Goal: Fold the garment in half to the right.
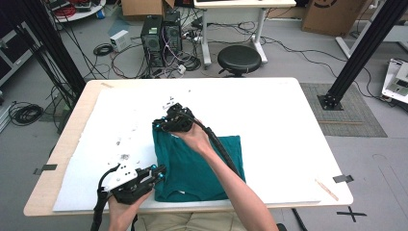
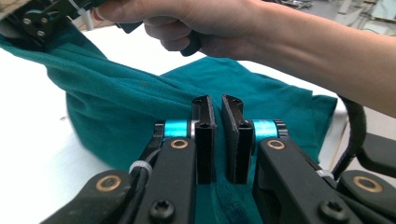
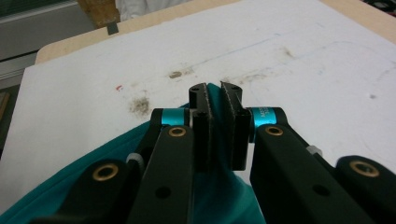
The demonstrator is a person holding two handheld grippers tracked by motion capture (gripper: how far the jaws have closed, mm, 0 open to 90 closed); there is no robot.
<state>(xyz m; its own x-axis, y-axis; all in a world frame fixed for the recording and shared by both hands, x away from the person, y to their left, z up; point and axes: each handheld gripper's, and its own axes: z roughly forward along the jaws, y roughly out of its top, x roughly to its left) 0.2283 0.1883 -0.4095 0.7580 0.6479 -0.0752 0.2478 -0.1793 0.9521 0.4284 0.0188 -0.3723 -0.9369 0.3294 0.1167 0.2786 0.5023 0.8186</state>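
I have the teal shirt [image 1: 197, 166] lying near the front edge of the white sheet [image 1: 269, 115] that covers the table [image 1: 72, 139], and I am partway through folding its left side over. My left gripper [image 1: 158, 174] is clamped on the near left edge of the cloth, my right gripper [image 1: 166, 124] on the far left corner; in both gripper views the jaws stand close together with teal fabric pinched between them. To do this fold well I should carry both hands across together at one height, so the lifted edge stays taut and straight between them and does not sag or twist. My right forearm [image 1: 226, 178] crosses above the shirt, so I should keep it raised off the cloth. I cannot quite tell how many layers each grip holds; it looks like one fold apiece. I would set the edge down flat before releasing.
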